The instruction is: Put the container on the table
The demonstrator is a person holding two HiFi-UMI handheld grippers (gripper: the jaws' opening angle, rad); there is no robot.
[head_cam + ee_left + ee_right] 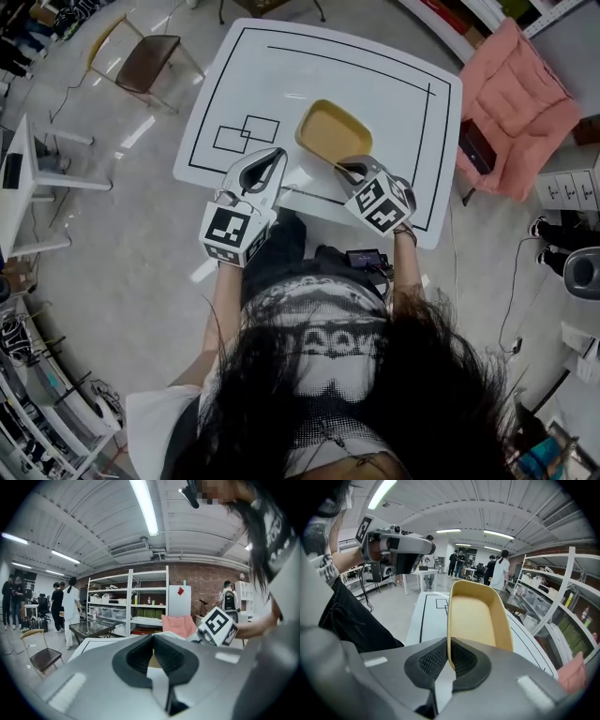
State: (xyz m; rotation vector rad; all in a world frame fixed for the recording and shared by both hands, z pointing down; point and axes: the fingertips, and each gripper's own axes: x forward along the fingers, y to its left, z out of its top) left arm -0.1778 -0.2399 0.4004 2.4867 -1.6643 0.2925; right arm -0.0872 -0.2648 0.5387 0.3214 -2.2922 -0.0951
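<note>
Your right claw (448, 641) pinches the near rim of the yellow container (474, 613), holding it over the white counter (417, 617). Your left claw (153, 639) is pressed together and empty. You look to be at the placing step: lower the container flat, then let go.

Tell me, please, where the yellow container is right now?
In the head view the yellow container is over the middle of the white table, just right of the drawn squares, its near rim clamped in the right gripper.

Long dark hair (375, 403), black-and-white patterned top (323, 328), black trousers (281, 246), grey left tongs (274, 159) and right tongs (352, 171), black ribbed pads (432, 660)
</note>
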